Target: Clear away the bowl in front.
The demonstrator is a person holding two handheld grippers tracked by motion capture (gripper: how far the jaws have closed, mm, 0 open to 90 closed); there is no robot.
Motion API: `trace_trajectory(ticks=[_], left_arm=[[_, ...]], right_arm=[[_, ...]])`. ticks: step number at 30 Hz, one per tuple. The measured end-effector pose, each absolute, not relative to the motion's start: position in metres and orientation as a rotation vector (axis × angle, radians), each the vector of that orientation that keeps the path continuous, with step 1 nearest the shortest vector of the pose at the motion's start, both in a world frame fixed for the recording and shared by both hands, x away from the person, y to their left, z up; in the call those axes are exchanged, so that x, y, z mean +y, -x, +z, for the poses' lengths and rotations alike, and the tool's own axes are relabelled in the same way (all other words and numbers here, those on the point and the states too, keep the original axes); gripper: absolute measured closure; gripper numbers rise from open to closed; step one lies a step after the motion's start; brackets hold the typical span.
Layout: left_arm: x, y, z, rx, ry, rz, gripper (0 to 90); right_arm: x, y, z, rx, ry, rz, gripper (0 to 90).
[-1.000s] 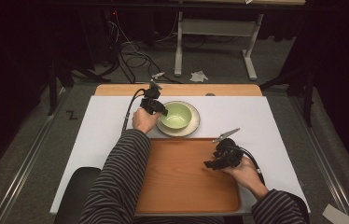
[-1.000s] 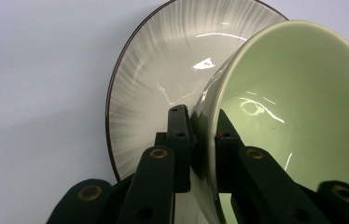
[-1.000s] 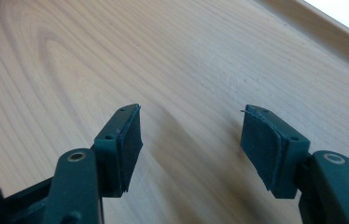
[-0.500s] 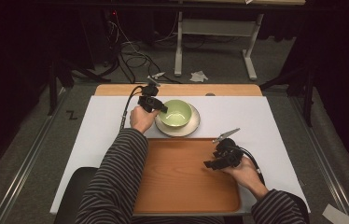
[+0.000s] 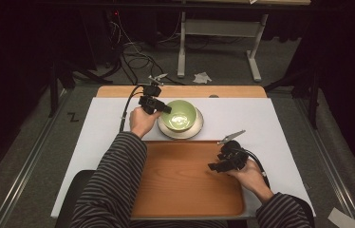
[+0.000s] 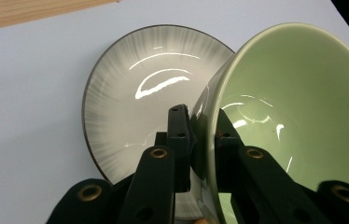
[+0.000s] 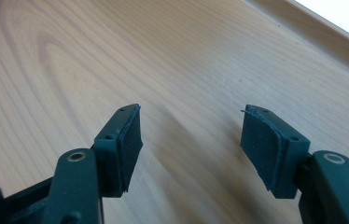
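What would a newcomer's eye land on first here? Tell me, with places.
First, the green bowl at the far middle of the white table cover, tilted above the pale striped plate with its rim pinched in the left gripper. Next, the wooden tray at the near edge, with the right gripper hovering open and empty over its right side.
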State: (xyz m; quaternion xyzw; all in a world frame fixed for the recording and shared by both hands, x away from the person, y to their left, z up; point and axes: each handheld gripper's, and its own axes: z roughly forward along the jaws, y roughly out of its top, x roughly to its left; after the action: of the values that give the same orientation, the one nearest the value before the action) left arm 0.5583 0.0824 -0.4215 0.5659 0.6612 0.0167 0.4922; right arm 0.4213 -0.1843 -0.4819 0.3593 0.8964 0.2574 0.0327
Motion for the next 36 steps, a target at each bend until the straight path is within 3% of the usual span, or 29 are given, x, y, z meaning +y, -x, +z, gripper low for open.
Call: trace_trajectory(ticks=[36], left_arm=[[0.086,-0.488,-0.385,1.415,-1.422,-0.005,82.3]], right_arm=[[-0.184,-0.421,-0.482,2.757,-1.096,0.791,39.7]])
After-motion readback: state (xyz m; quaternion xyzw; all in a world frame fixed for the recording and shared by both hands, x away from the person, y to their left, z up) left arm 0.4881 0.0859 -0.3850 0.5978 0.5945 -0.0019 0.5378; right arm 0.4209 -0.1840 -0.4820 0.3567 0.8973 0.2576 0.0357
